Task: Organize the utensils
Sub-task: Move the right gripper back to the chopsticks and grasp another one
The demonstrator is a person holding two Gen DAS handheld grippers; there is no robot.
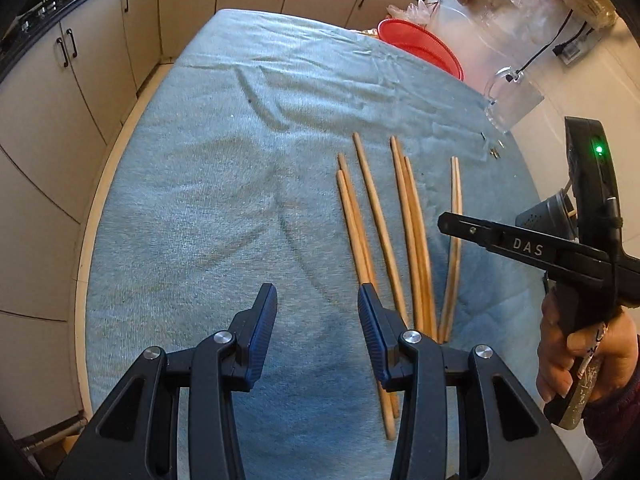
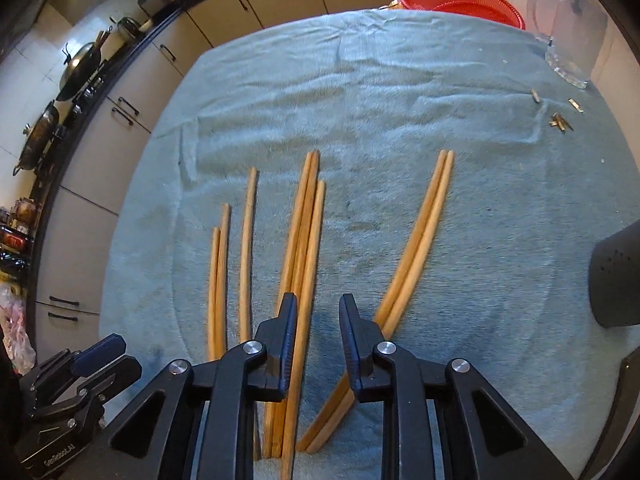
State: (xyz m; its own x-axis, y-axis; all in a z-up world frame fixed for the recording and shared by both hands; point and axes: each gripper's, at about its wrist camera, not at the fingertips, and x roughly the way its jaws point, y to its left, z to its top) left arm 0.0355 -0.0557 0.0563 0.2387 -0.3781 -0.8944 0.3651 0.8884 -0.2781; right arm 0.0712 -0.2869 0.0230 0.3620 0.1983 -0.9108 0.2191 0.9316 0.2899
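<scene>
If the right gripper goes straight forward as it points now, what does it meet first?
Probably the blue towel: the open right gripper aims between the chopstick trio and the curved pair. Depth is unclear.

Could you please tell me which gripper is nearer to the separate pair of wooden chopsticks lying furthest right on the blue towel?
Right. The right gripper hovers open just left of the separate pair of wooden chopsticks, over its near end. The left gripper, also open, sits farther left, beyond the other chopsticks.

Black plastic frames, silver pivot screws and ribbed blue pads are seen on both grippers; "DAS" lettering and a green light mark the right gripper (image 1: 520, 246), gripped by a bare-skinned hand (image 1: 580, 360).
</scene>
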